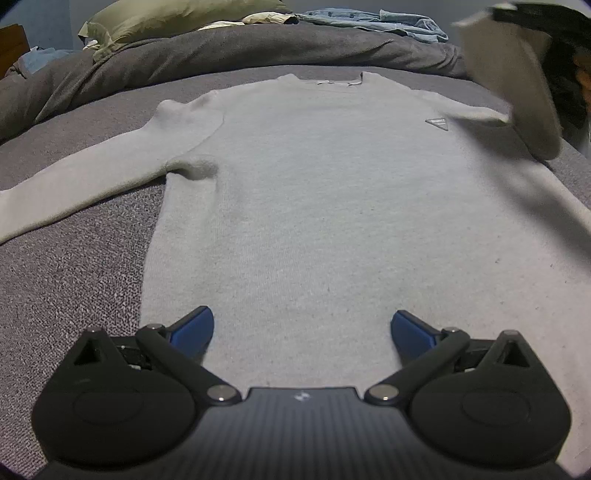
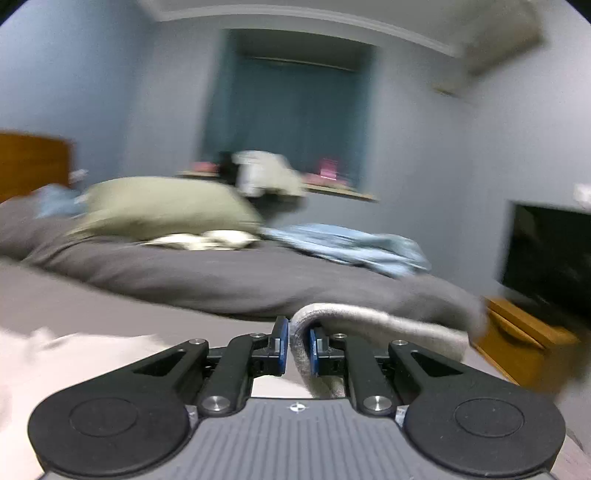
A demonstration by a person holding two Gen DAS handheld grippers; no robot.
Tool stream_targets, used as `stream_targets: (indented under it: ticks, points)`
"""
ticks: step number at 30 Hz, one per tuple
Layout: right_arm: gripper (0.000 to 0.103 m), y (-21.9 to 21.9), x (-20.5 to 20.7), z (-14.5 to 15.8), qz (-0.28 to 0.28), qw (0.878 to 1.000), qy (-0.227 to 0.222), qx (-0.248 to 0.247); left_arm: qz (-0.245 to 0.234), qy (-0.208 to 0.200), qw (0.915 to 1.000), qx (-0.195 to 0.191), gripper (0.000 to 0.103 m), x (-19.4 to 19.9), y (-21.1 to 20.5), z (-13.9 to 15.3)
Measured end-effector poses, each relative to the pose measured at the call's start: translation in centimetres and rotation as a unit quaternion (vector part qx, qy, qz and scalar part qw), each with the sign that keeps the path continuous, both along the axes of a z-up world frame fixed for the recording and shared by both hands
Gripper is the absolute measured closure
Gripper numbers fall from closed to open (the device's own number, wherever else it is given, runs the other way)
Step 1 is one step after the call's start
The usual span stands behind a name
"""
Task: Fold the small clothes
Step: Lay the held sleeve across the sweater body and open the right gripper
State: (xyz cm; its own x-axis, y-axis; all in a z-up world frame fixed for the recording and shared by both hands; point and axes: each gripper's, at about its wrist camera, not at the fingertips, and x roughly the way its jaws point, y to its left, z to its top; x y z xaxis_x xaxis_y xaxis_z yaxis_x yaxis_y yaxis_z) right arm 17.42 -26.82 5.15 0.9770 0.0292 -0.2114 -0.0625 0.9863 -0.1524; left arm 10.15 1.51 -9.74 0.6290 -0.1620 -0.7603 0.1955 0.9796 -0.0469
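My left gripper [image 1: 302,332] hovers with its jaws spread wide and empty over the hem of one grey sweater [image 1: 314,206], which lies flat, front up, on the bed [image 1: 74,280] directly ahead of the jaws. My right gripper [image 2: 296,345] has its jaws closed on one sleeve [image 2: 354,319], lifted clear of the bed; the cloth drapes away to the right of the jaws. I judge the knit soft, light and limp, so grip cuffs, hem corners or shoulders. Beyond the jaws: one sweater, two sleeves, one olive pillow [image 1: 177,18], one blue garment [image 1: 376,22].
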Motion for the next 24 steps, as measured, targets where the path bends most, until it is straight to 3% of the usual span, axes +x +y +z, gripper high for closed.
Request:
stream_targets:
  ticks: [4,9,13,19,21,24]
  points:
    - [0.090,9.0,-0.8,-1.5,0.080,0.995,0.013,-0.063,-0.003,0.002,1.0000,-0.003,0.000,0.1,0.1,0.1]
    - [0.090,16.3,-1.7,-6.4,0.147,0.982,0.078,-0.091,-0.004,-0.001,0.9999,-0.009,0.000,0.0,0.8,0.5]
    - [0.083,17.8,-1.7,-9.5,0.168,0.974,0.141,-0.050,0.015,-0.015,0.9996,-0.018,0.000,0.3,1.8,1.0]
    - [0.058,16.7,-1.2,-11.6,0.188,0.962,0.194,0.036,0.030,-0.036,0.9986,-0.026,0.000,2.0,2.8,1.9]
    - [0.056,16.2,-1.1,-11.7,0.185,0.958,0.206,0.076,0.032,-0.039,0.9983,-0.031,0.000,2.7,3.0,2.0]
    - [0.055,15.5,-0.7,-11.9,0.188,0.951,0.229,0.095,0.031,-0.042,0.9983,-0.027,0.000,2.9,3.0,1.9]
